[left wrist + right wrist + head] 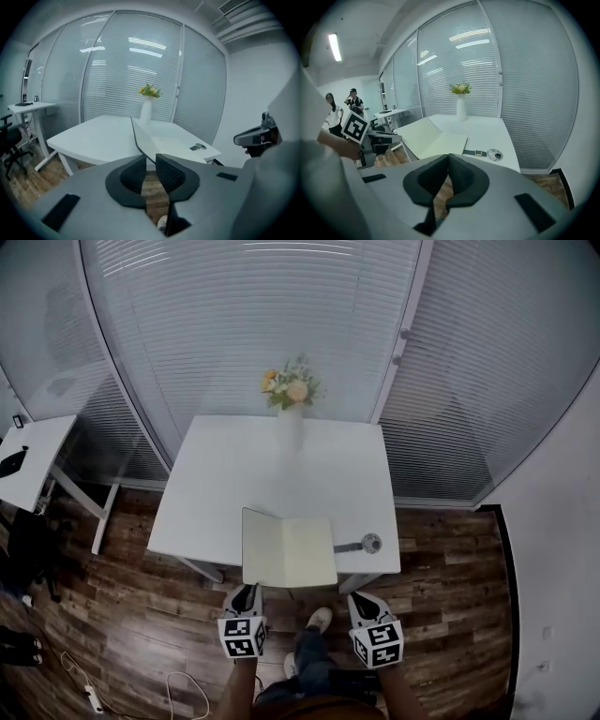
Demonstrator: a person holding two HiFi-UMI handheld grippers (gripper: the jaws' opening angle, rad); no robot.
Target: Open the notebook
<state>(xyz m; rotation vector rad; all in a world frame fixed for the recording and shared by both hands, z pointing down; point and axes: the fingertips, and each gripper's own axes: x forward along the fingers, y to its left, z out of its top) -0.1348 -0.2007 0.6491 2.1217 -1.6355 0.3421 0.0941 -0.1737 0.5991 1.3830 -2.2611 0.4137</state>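
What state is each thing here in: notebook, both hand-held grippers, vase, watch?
notebook: open, left half raised aslant, right half flat
left hand-held gripper: jaws slightly apart, nothing between
right hand-held gripper: jaws together, empty
vase: upright, holding flowers
watch: lying flat beside the notebook

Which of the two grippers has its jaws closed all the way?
The right gripper: its jaws meet at the tips with nothing between them. The left gripper shows a narrow gap between its jaws and grips nothing.
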